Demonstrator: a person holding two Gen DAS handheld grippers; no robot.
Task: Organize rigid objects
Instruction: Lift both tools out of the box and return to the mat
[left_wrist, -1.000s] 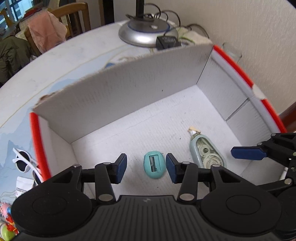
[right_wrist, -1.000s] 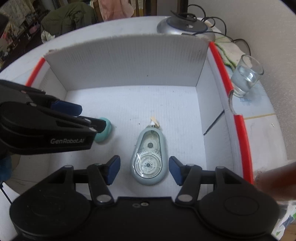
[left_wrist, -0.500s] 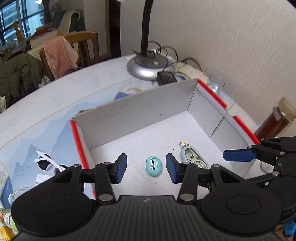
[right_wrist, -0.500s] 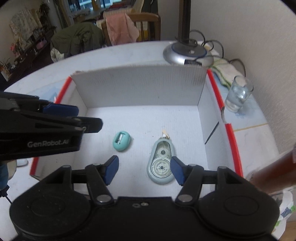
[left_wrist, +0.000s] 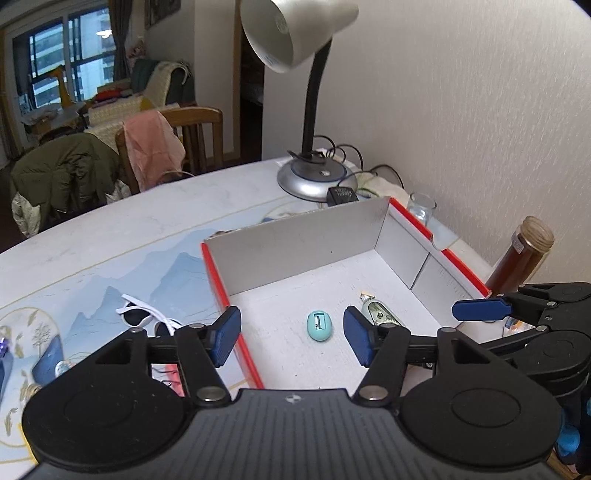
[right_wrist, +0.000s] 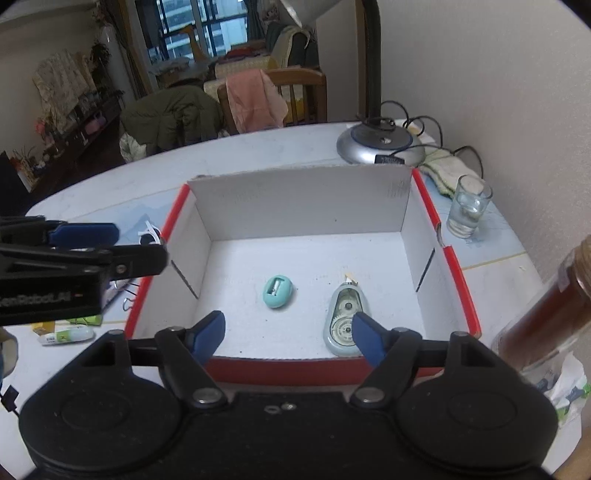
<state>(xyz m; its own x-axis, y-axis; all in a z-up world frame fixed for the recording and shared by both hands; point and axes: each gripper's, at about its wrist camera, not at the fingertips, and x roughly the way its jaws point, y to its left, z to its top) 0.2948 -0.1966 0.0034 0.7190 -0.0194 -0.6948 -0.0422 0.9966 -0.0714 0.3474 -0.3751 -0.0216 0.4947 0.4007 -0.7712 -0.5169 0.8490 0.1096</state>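
Observation:
A white cardboard box with red edges (left_wrist: 225, 291) (right_wrist: 461, 284) stands on the table. On its floor lie a teal egg-shaped pencil sharpener (left_wrist: 319, 325) (right_wrist: 278, 291) and a pale green correction-tape dispenser (left_wrist: 380, 314) (right_wrist: 341, 314). My left gripper (left_wrist: 291, 341) hangs above the box's near left edge, jaws opening, nothing between them. My right gripper (right_wrist: 288, 336) is raised over the box's near wall, its jaws also opening and empty. Each gripper shows at the side of the other's view.
White sunglasses (left_wrist: 144, 314) and small items, among them a green tube (right_wrist: 68, 336), lie left of the box. A desk lamp (left_wrist: 314, 177) stands behind it. A glass of water (right_wrist: 467, 206) and a brown jar (right_wrist: 546, 314) stand to the right, near the wall.
Both grippers have pulled up and back out of the box and their jaws have widened. The sharpener and tape dispenser stay on the box floor.

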